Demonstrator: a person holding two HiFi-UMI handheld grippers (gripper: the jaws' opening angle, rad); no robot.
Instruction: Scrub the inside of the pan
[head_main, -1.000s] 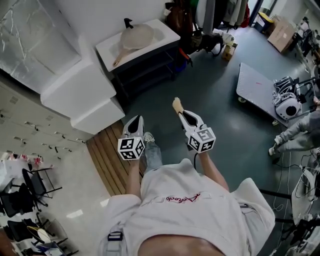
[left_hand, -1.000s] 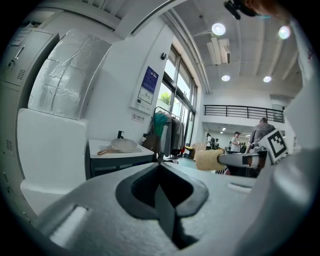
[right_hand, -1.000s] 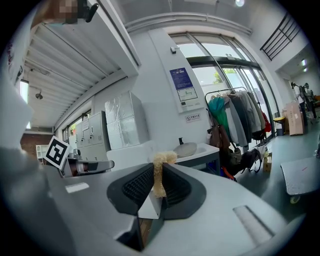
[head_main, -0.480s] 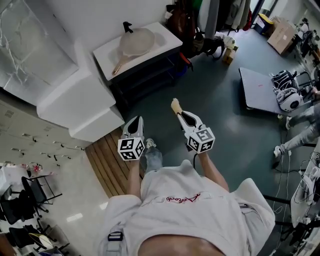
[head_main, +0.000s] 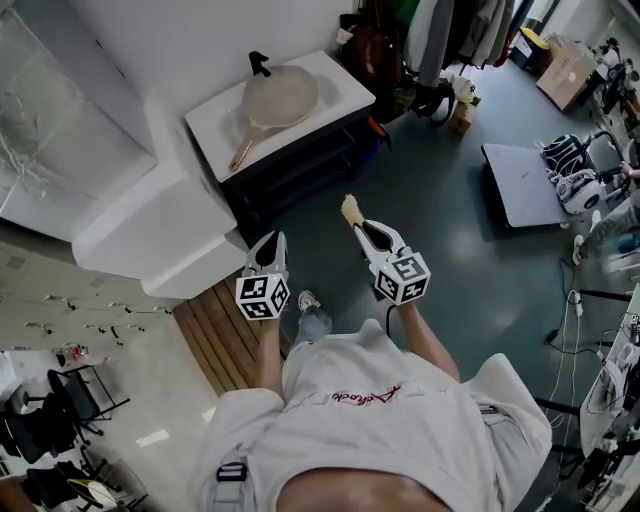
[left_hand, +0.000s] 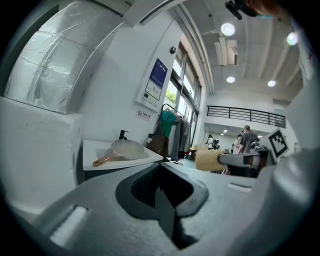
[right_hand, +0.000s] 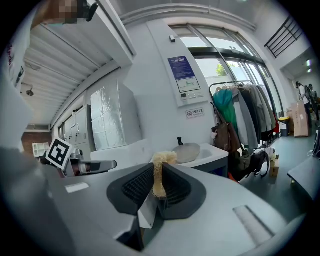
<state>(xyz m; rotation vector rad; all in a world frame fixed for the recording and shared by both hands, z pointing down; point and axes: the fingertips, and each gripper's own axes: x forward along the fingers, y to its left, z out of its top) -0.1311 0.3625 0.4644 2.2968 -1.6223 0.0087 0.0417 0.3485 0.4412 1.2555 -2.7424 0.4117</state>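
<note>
Pan (head_main: 280, 95) and its white surface (head_main: 215, 110) sit slightly nearer in the head view than a second ago; the person is closing in and both claws hold their pose. Pan lies in the basin, handle toward the front edge, well apart from both claws. Right claw (head_main: 365, 232) is clamped on a yellow sponge (right_hand: 161, 172) whose tip pokes forward, presumably ready for scrubbing. Left claw (head_main: 268, 247) is closed with nothing in it, probably free to steady the handle. Scrubbing not yet begun.

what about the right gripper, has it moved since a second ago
Yes, slightly forward: the head view's gap between the right gripper and the counter bearing the pan has narrowed.
</note>
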